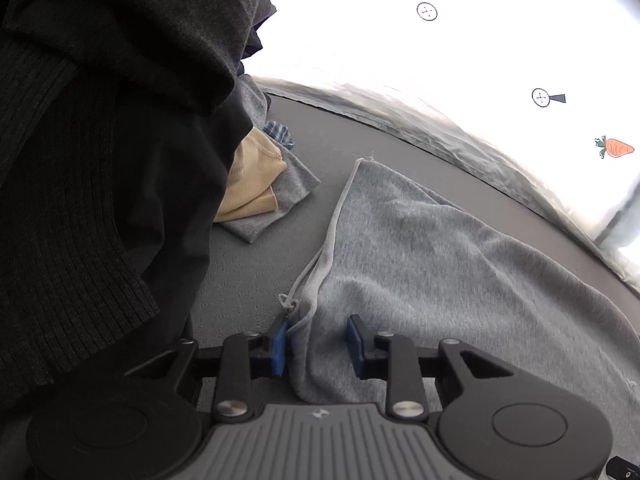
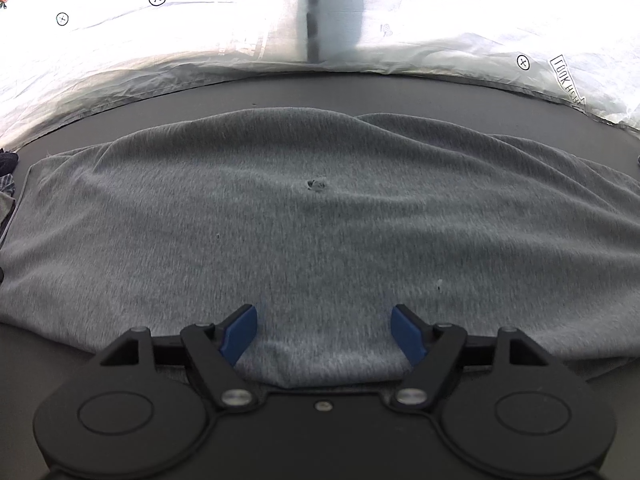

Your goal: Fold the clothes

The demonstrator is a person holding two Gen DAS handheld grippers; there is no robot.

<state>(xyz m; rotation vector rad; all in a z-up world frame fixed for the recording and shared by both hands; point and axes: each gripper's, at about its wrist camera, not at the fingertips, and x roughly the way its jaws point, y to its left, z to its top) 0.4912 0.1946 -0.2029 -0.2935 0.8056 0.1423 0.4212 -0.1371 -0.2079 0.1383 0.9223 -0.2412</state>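
The grey garment (image 1: pixel 440 260) lies spread flat on the dark bench (image 1: pixel 320 128), filling the middle of the right wrist view and running from lower centre to the right edge in the left wrist view. The left tool (image 1: pixel 320 344) is spread at the garment's near corner: its left-hand pad touches the pale ribbed hem (image 1: pixel 328 240), a raised ridge of cloth sits between the pads, and the other pad does not yet seem to press on it. The right tool (image 2: pixel 324 332) is also spread, its pads straddling the near edge at lower centre and pinching nothing. The main risk is a thin or uneven bite. If the left tool catches only the loose hem or a single layer, the corner could slip free on lifting, or the layers could part and leave a skewed fold. If the two tools rise unevenly, the soft knit will probably drag and bunch. A small snag or hole (image 2: pixel 316 185) near the middle could tear further if the cloth is pulled hard. On the left, a dark heap of clothes (image 1: pixel 80 200) hangs close over the left tool, with a yellow piece (image 1: pixel 252 184) and a checked cloth (image 1: pixel 280 132) just beyond, so there is little room on that side. A white printed sheet (image 1: pixel 440 60) borders the far edge.
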